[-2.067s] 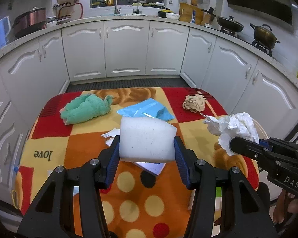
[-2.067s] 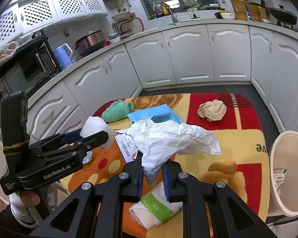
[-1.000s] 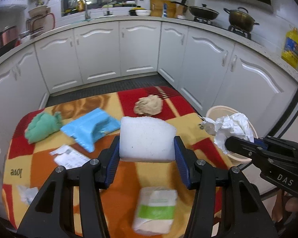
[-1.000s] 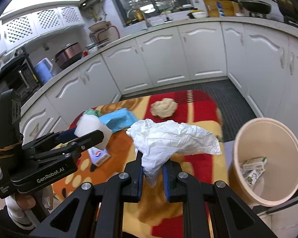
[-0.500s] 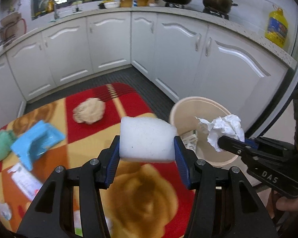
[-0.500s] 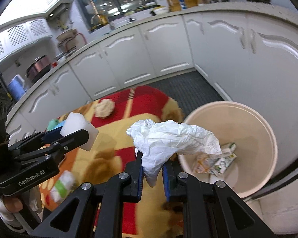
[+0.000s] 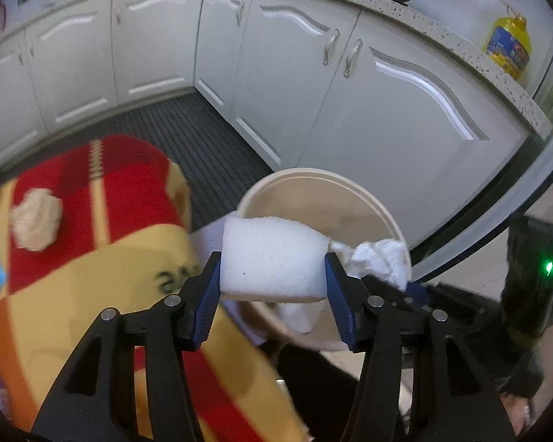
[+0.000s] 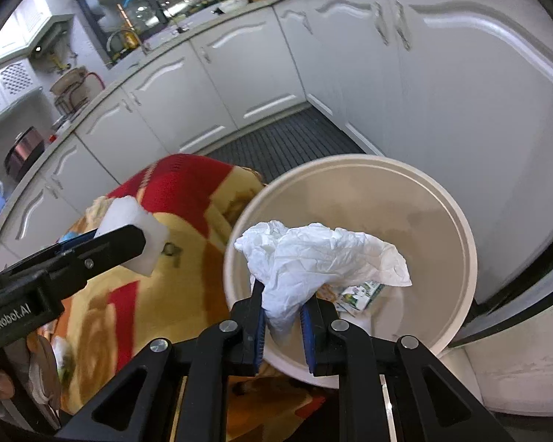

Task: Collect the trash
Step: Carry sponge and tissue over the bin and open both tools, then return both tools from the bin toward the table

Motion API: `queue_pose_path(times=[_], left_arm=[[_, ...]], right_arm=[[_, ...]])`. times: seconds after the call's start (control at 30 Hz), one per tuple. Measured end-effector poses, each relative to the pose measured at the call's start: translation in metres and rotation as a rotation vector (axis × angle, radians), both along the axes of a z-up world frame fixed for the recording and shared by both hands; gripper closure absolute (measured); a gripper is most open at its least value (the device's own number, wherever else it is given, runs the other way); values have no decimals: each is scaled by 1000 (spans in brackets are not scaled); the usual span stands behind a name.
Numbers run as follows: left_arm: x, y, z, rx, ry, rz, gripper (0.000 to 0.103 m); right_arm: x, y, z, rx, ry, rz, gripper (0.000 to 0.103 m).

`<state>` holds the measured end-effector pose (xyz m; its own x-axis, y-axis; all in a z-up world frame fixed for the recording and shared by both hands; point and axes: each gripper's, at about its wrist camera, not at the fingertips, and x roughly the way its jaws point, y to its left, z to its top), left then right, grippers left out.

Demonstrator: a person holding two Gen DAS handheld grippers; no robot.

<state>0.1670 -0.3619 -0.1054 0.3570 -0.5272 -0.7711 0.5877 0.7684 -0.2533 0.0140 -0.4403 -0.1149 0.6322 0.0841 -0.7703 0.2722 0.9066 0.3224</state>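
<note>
The crumpled white tissue, pinched in the right gripper, hangs over the beige bin, so parting the jaws should drop it cleanly; the left gripper clamps a white foam block at the rim, best carried further inward; small printed cartons lie in the bin

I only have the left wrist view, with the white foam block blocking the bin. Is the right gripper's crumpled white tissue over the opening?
Observer: Yes, the right wrist view shows the crumpled white tissue held over the round beige plastic bin.
Operator: Anything inside already?
Observer: Printed paper packaging lies at the bottom.
Operator: Is my white foam block over it too?
Observer: No, the white foam block in the left gripper sits over the red and yellow blanket.
</note>
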Motion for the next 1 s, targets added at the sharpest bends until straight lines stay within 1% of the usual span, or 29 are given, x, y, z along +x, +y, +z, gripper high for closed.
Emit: queue_pose_path(times=[0.07, 0.1, 0.13, 0.17, 0.2, 0.37, 0.57, 1.0], left_arm=[[6, -7, -6, -15, 26, 2, 46], [8, -10, -8, -14, 33, 4, 44], [10, -11, -11, -14, 49, 7, 43], [11, -11, -13, -17, 60, 6, 41], [12, -11, -15, -19, 68, 6, 40], [8, -9, -12, -10, 61, 1, 38], [2, 1, -4, 5, 16, 3, 37], [-18, 41, 20, 45, -103, 86, 37]], right_arm=[[0, -5, -6, -1, 17, -19, 85], [0, -6, -8, -2, 24, -30, 77], [-1, -8, -10, 4, 30, -43, 63], [-4, -10, -11, 18, 26, -55, 56], [-7, -12, -13, 32, 21, -65, 51], [-15, -16, -14, 38, 25, -71, 51], [-12, -9, -13, 41, 17, -51, 51], [-12, 18, 0, 21, 0, -5, 49]])
